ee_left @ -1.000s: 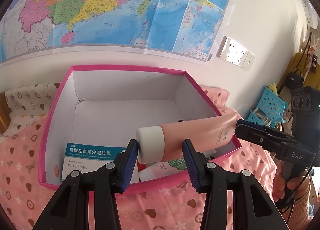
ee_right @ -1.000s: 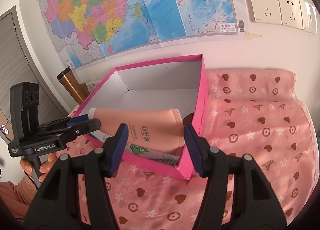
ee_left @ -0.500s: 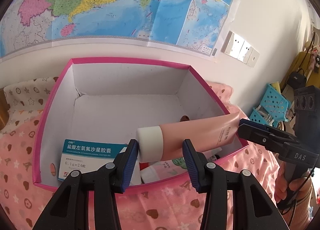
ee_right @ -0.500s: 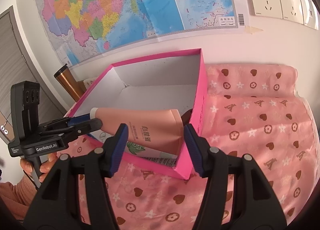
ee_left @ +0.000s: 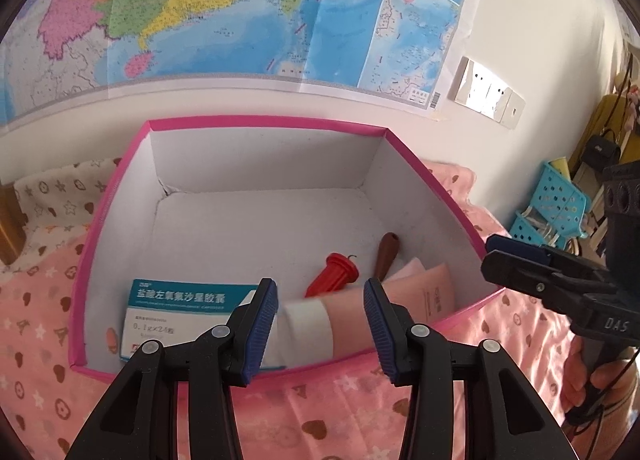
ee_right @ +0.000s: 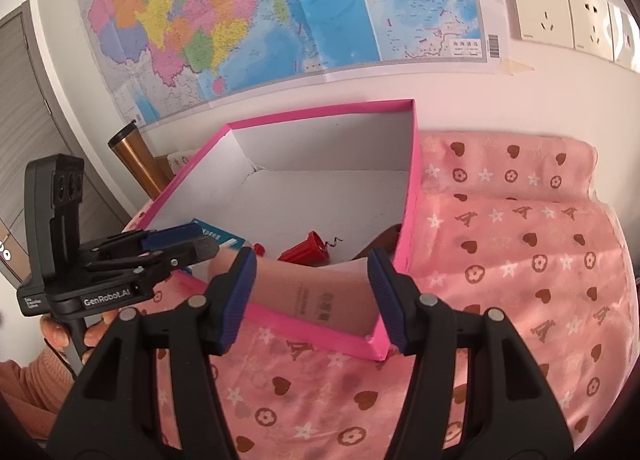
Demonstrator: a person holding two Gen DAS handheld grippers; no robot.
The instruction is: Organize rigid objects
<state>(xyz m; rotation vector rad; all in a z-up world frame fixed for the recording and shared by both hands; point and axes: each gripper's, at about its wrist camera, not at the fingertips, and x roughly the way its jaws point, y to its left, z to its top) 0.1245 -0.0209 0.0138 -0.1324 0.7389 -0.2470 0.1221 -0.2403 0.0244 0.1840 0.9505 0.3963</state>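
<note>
A pink tube with a white cap [ee_left: 320,326] lies blurred inside the pink box [ee_left: 264,125], near its front wall; it also shows in the right wrist view [ee_right: 320,296]. My left gripper [ee_left: 320,324] is open above the cap end, its pads apart from the tube. My right gripper [ee_right: 312,294] is open over the tube's flat end at the box's [ee_right: 332,109] near corner. In the box also lie a blue-and-white medicine carton [ee_left: 180,312], a red corkscrew [ee_left: 332,274] and a brown handle [ee_left: 386,254].
The box stands on a pink patterned cloth [ee_right: 520,280]. A wall map [ee_left: 240,7] and sockets [ee_right: 560,15] are behind. A copper flask [ee_right: 134,161] stands left of the box. A blue basket [ee_left: 552,207] is at the far right.
Both grippers opened and let the tube go. It dropped from above the box rim down into the box, uncovering the red corkscrew and brown handle.
</note>
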